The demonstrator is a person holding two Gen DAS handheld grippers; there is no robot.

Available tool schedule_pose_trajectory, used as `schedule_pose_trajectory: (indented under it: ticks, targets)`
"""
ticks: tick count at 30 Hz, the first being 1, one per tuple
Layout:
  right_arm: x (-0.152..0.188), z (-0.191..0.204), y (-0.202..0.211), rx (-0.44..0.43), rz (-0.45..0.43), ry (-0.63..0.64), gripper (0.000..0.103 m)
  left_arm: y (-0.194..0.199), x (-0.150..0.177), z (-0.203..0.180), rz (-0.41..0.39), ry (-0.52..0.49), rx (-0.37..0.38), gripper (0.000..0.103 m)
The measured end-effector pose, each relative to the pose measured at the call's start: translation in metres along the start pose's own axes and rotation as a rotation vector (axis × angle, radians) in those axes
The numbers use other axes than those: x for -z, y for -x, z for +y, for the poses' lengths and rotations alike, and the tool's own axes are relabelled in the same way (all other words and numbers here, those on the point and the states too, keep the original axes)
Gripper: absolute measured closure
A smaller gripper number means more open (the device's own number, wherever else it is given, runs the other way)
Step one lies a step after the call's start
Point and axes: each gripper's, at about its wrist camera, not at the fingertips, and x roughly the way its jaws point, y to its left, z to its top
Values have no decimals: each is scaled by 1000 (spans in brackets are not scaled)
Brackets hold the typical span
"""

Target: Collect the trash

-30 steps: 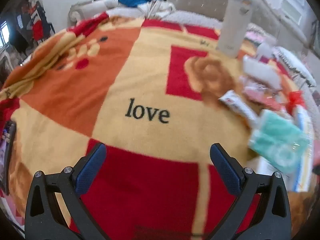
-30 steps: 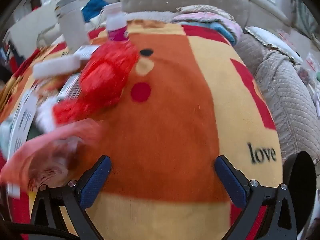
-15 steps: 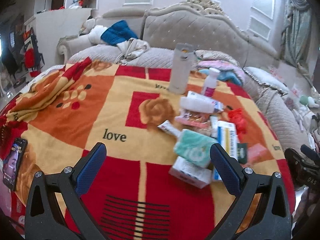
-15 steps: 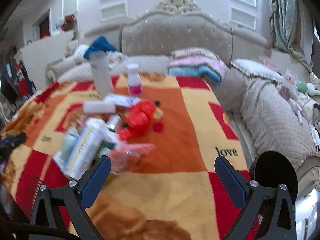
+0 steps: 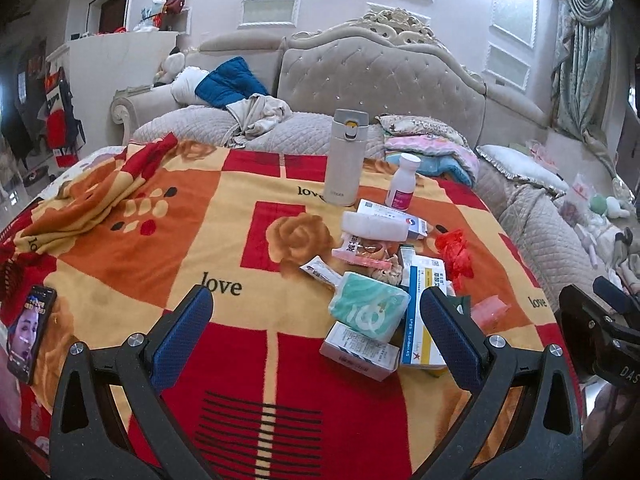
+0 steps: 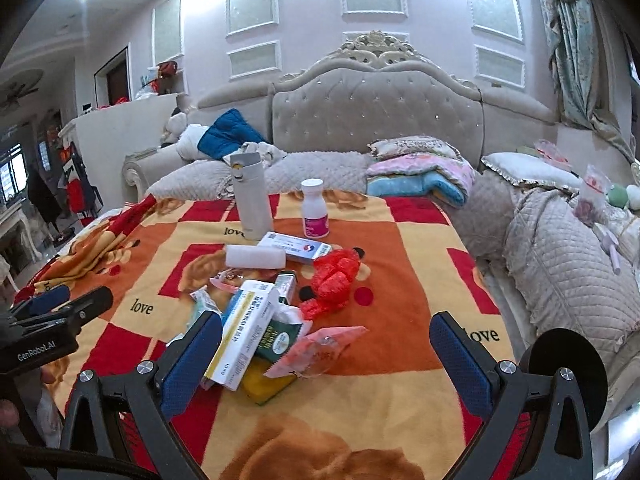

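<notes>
Pulled back from blanket since earlier frame, left gripper and right gripper spread, empty; risk: crinkly pink wrapper slipping from pads.

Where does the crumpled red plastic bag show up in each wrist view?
Left wrist: red plastic bag right of centre, at the pile's right edge.
Right wrist: red plastic bag at centre, right of the boxes.
Shared landmark: white thermos standing behind the pile.
</notes>
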Motion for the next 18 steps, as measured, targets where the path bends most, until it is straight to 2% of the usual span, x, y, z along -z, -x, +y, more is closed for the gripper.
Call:
schedule_pose_trajectory:
  ticks: [6, 18]
  targets:
    - [-1, -3, 0, -43, 0, -35, 0, 1, 0, 1, -4, -3, -6, 0]
    - [1, -1, -6, -24, 12, -32, 0, -5, 2, -2, 13, -3, -1, 0]
